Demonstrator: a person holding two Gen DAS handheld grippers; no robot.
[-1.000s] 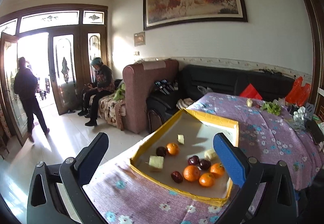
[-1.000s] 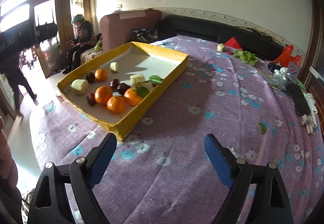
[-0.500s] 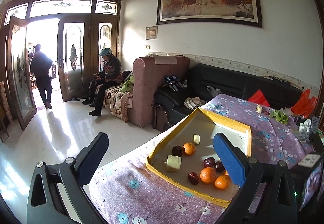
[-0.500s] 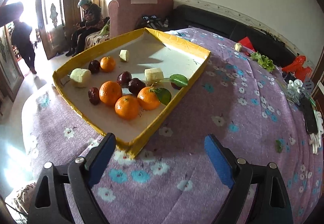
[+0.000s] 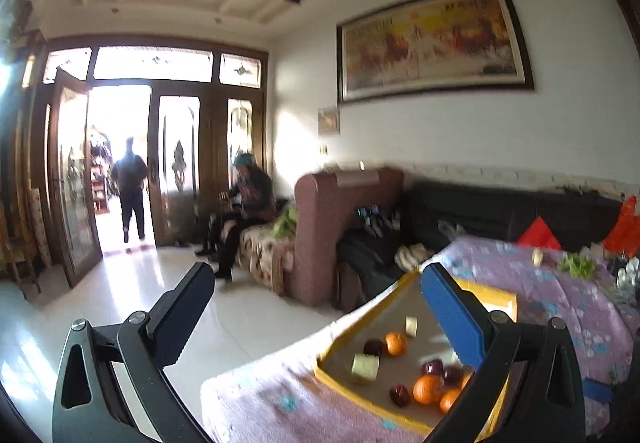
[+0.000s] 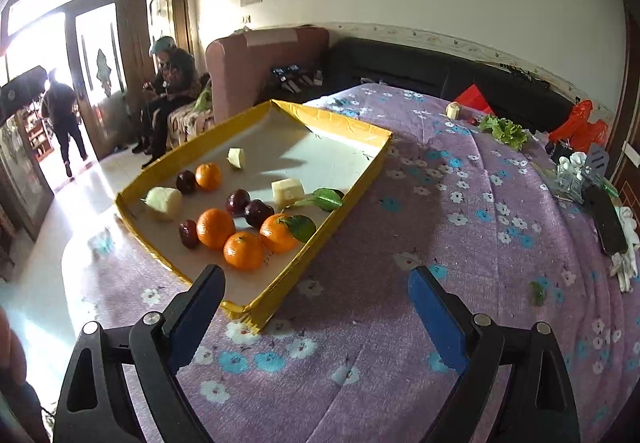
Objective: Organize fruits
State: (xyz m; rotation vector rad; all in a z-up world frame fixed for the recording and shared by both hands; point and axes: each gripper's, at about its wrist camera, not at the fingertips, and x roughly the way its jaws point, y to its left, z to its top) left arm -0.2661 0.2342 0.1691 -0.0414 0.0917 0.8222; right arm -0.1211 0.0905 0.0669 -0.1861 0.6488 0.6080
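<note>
A shallow yellow-rimmed tray lies on the purple flowered tablecloth. It holds several oranges, dark red plums, pale cut fruit chunks and green leaves. My right gripper hovers open just before the tray's near corner, nothing between its fingers. In the left wrist view the same tray sits low right, blurred. My left gripper is open and empty, raised off the table's left end, pointing into the room.
A lettuce bunch, a small pale cup, a black remote and red bags lie at the table's far right. A sofa with a seated person stands beyond. Another person walks through the doorway.
The left gripper has tilted upward and swung left, so the tray dropped to the lower right of its view. The right gripper backed slightly from the tray. The person at the door walked out.
</note>
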